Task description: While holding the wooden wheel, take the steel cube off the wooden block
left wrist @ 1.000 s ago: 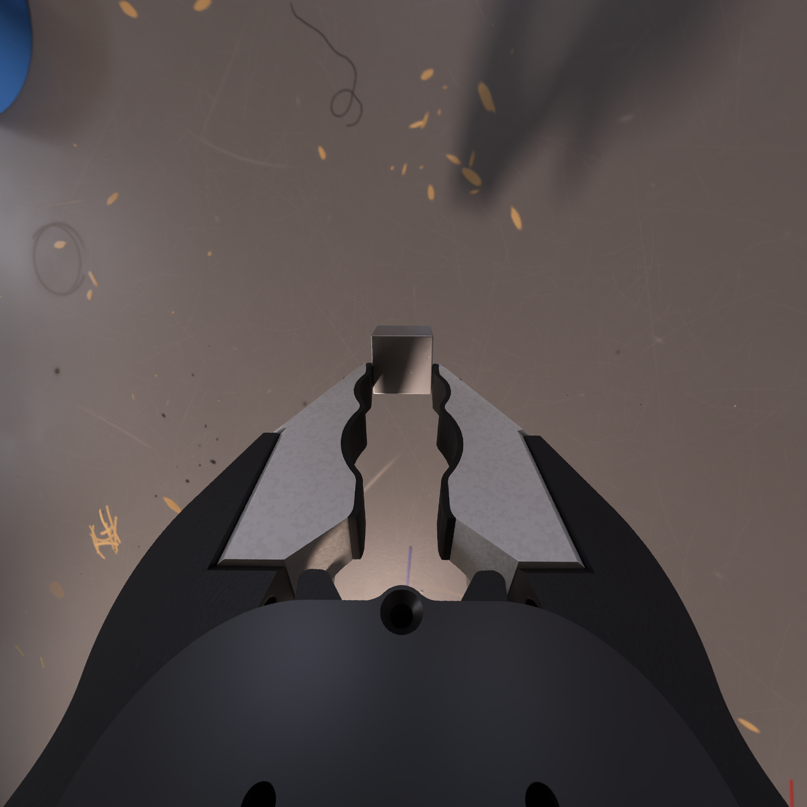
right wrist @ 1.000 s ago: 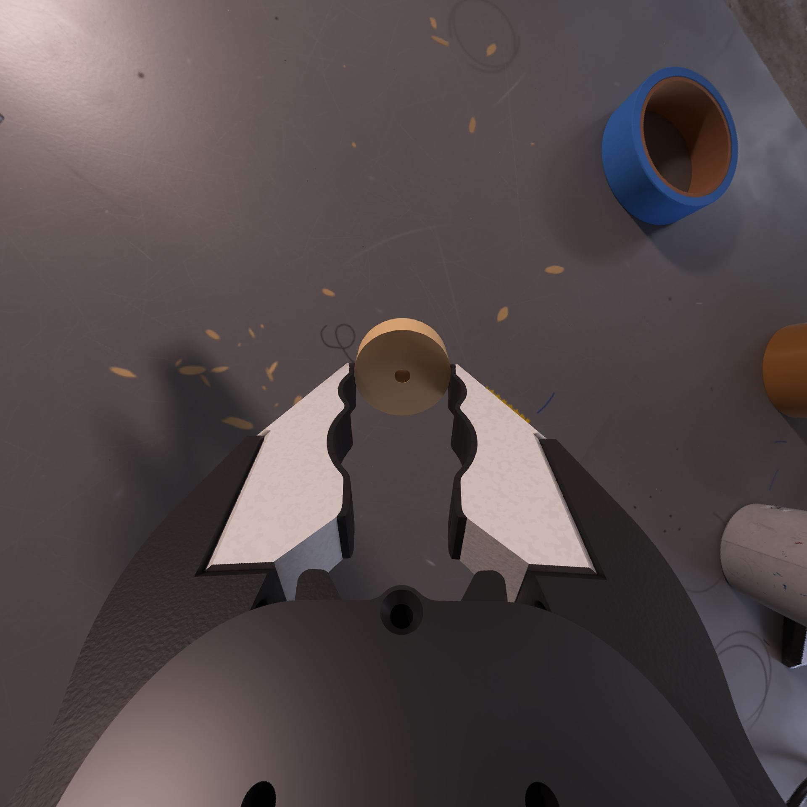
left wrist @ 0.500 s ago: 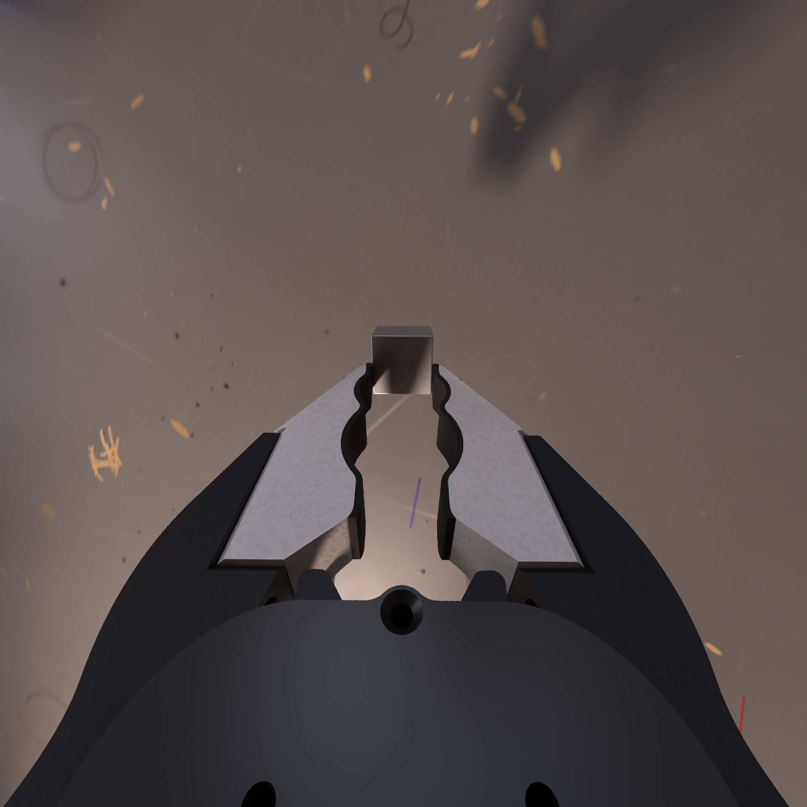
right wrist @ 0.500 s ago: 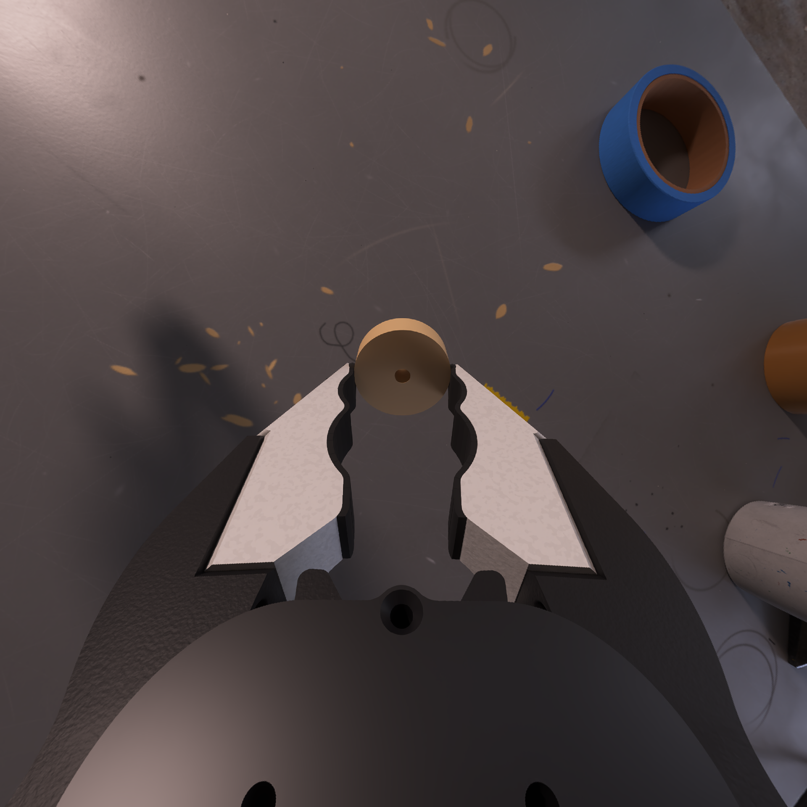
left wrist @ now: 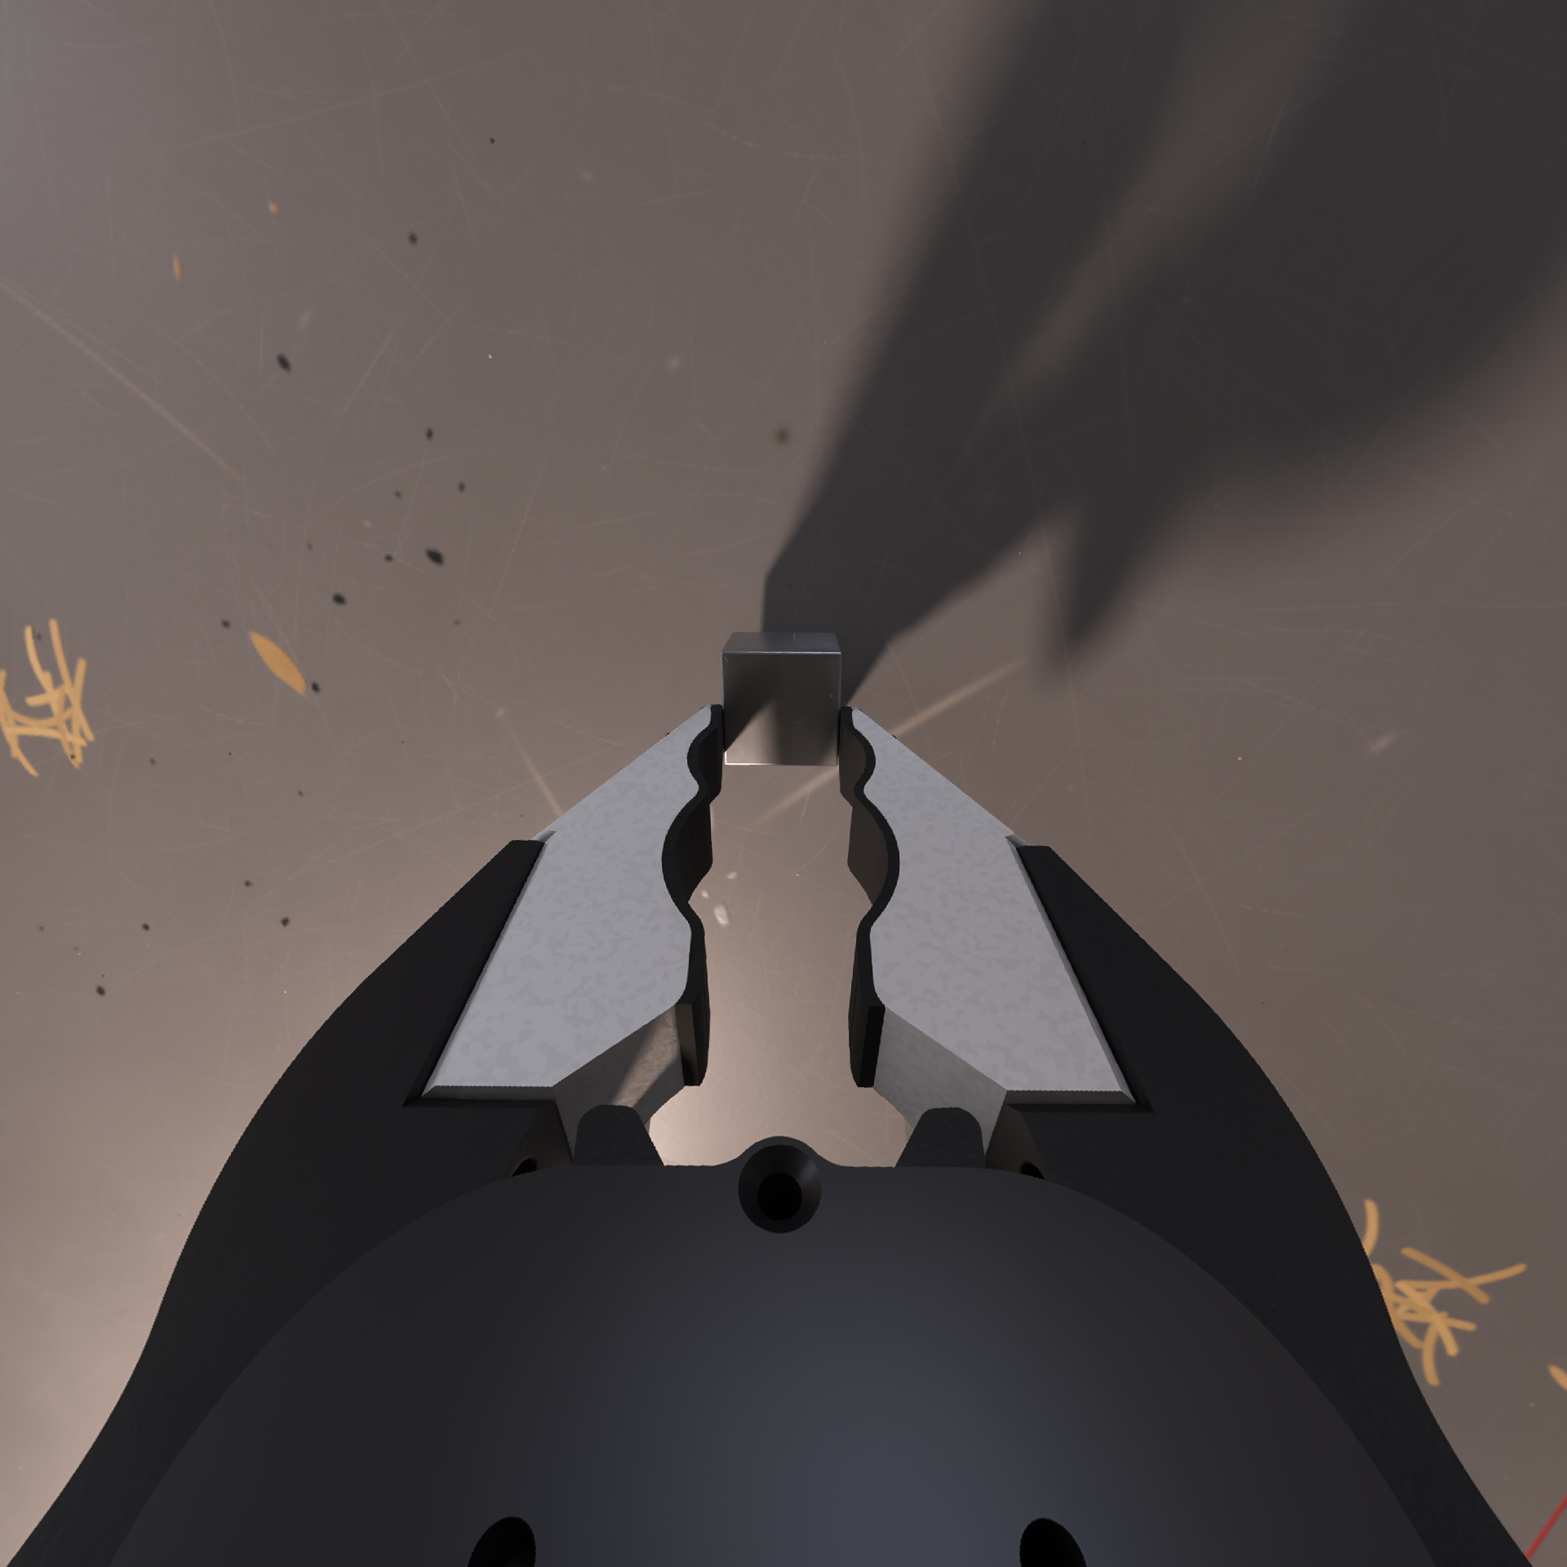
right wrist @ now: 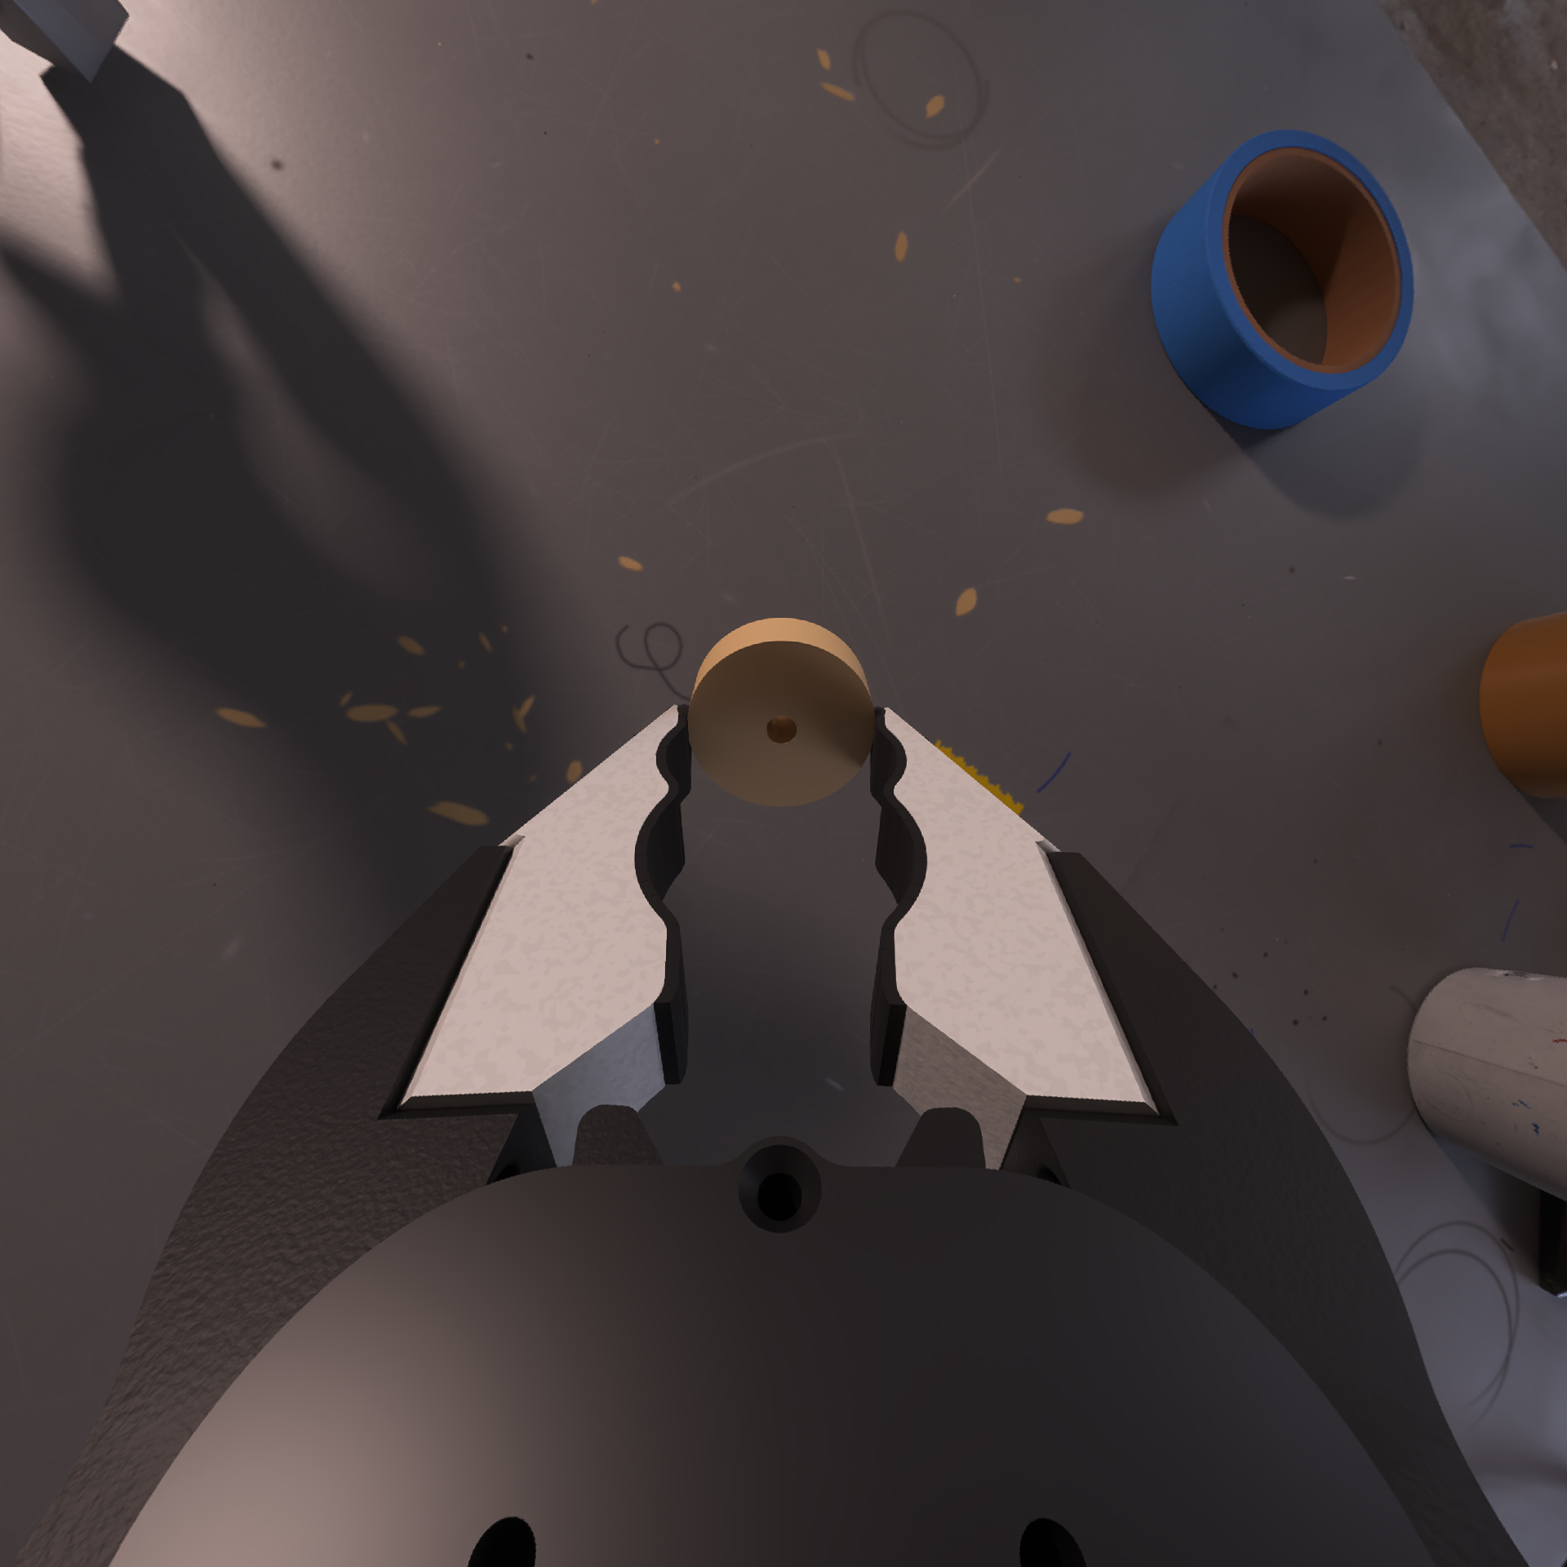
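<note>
In the left wrist view my left gripper is shut on the small steel cube, held between its fingertips close above the grey table; the cube's shadow meets it at its far right edge. In the right wrist view my right gripper is shut on the round wooden wheel, its flat face with a small centre hole turned toward the camera, above the table. The wooden block is not in view.
In the right wrist view a blue tape roll lies at the upper right, an orange-brown cylinder at the right edge, a pale tube at the lower right. A grey object shows in the top left corner. Wood chips dot the table.
My left gripper has come down toward the table with the cube; its shadow is now large and reaches the cube. The right gripper with the wheel has barely moved. A shadow has spread at its left.
</note>
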